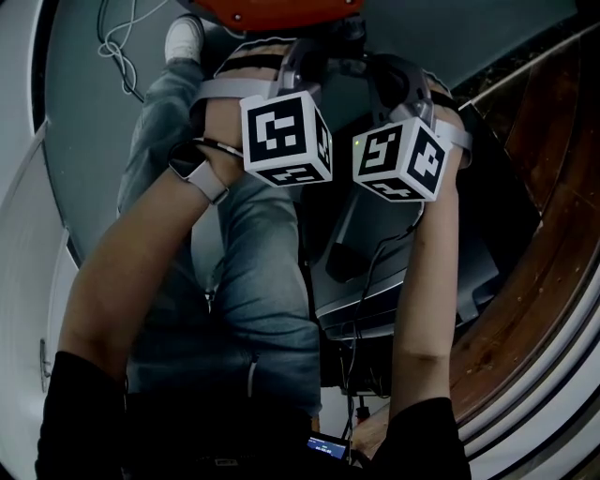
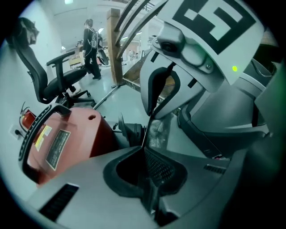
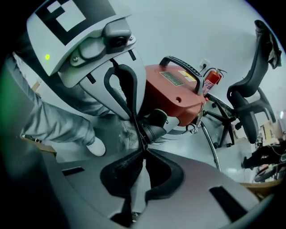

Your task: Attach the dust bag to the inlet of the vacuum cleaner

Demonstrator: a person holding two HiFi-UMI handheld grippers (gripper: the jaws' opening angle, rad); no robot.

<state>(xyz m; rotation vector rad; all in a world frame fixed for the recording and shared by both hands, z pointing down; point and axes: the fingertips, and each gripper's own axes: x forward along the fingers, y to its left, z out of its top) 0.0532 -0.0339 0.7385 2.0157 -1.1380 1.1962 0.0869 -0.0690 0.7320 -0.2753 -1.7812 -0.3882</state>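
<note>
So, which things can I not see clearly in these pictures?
Dust bag: a pale scrap seen edge-on between left gripper and right gripper; its shape is unclear. Head view: hidden under them.
Inlet: opening partly behind the left gripper in right gripper view.
Vacuum cleaner: cut by head view's top edge.
Label: print too small.

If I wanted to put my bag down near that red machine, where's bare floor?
Bare floor lies between the red vacuum cleaner and the wooden post, beside the office chair. It is crowded at the vacuum's inlet, where the left gripper and right gripper both pinch the dust bag, near the person's shoe.
</note>
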